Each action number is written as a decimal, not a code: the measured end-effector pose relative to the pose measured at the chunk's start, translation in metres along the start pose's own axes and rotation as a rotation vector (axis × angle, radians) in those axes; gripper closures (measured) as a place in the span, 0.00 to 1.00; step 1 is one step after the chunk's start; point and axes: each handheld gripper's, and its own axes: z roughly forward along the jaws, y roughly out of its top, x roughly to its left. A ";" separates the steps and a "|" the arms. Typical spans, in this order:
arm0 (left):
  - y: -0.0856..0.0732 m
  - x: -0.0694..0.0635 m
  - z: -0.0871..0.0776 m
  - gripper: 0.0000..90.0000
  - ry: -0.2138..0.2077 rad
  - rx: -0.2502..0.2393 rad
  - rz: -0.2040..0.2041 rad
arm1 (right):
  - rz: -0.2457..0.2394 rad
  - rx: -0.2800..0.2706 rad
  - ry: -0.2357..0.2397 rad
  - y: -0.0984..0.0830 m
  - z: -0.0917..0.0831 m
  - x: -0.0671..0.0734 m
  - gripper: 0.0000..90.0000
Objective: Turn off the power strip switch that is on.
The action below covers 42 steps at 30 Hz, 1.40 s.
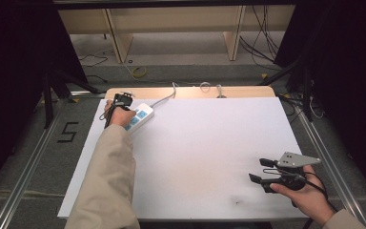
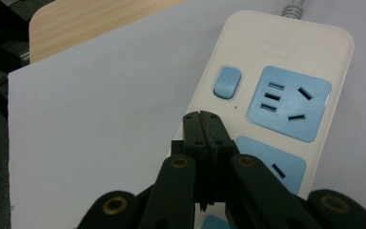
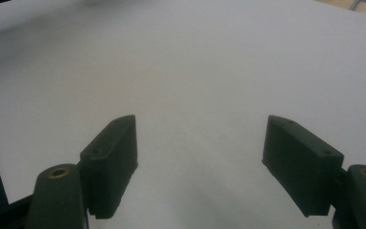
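A white power strip (image 1: pixel 140 116) with blue sockets lies at the far left of the white table top (image 1: pixel 195 152). In the left gripper view the strip (image 2: pixel 286 71) shows a blue switch button (image 2: pixel 227 82) and blue sockets (image 2: pixel 293 102). My left gripper (image 2: pixel 202 117) is shut with nothing between its jaws, and its tip hovers just short of the button. In the high view the left gripper (image 1: pixel 120 101) sits over the strip's left end. My right gripper (image 1: pixel 262 169) rests open above the table's near right corner, and its jaws (image 3: pixel 200 157) stand wide apart over bare white surface.
A grey cable (image 1: pixel 164 98) runs from the strip to the table's far wooden edge (image 1: pixel 190 91). Past the table stand wooden shelving legs (image 1: pixel 119 38) and loose floor cables (image 1: pixel 262 43). Metal rails (image 1: pixel 24 167) flank the table on both sides.
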 end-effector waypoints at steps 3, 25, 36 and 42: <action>0.000 0.000 0.000 1.00 0.000 0.000 0.006 | 0.001 0.001 -0.001 0.000 0.000 0.000 0.31; 0.000 -0.001 0.000 1.00 0.010 0.002 0.002 | 0.006 -0.009 -0.001 0.001 -0.001 0.000 0.31; 0.000 -0.002 -0.001 1.00 0.008 0.003 0.013 | 0.003 -0.008 -0.001 0.001 -0.001 0.000 0.31; -0.001 -0.002 -0.001 1.00 0.008 0.001 0.016 | 0.001 -0.010 0.000 0.001 -0.001 0.000 0.31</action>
